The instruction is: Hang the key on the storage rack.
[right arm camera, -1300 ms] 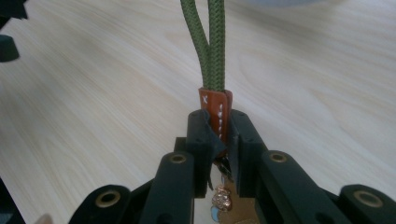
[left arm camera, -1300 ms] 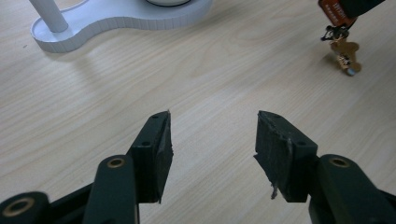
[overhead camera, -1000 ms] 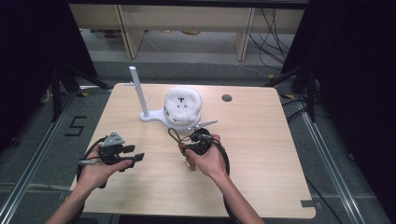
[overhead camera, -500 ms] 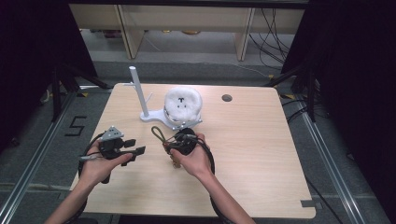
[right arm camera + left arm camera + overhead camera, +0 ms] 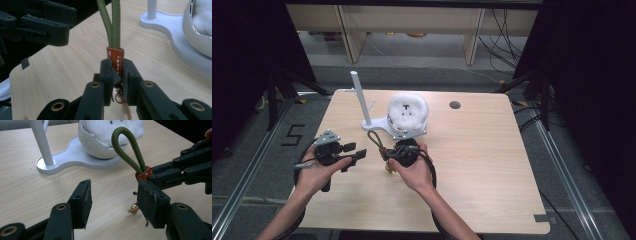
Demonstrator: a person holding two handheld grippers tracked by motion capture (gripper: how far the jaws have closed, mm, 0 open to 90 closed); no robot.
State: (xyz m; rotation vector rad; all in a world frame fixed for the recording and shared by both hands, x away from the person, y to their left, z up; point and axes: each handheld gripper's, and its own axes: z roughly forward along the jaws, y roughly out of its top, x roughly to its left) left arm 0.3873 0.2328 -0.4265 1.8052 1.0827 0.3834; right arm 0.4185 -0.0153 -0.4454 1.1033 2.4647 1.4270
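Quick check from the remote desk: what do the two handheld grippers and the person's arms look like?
Both the left gripper and right gripper are black, with flat rectangular pads and brass-coloured pivot pins. The left carries a grey three-cornered plate. Black cables trail from each. The forearms are bare, with no sleeves in sight.

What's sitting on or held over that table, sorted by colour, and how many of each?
White: 2, the stand with its post, and the fluffy ball in its cup.
Black: 2, the left gripper and the right gripper.
Green: 1, the cord loop with an orange leather tab, clamped in the right gripper.
Total: 5.
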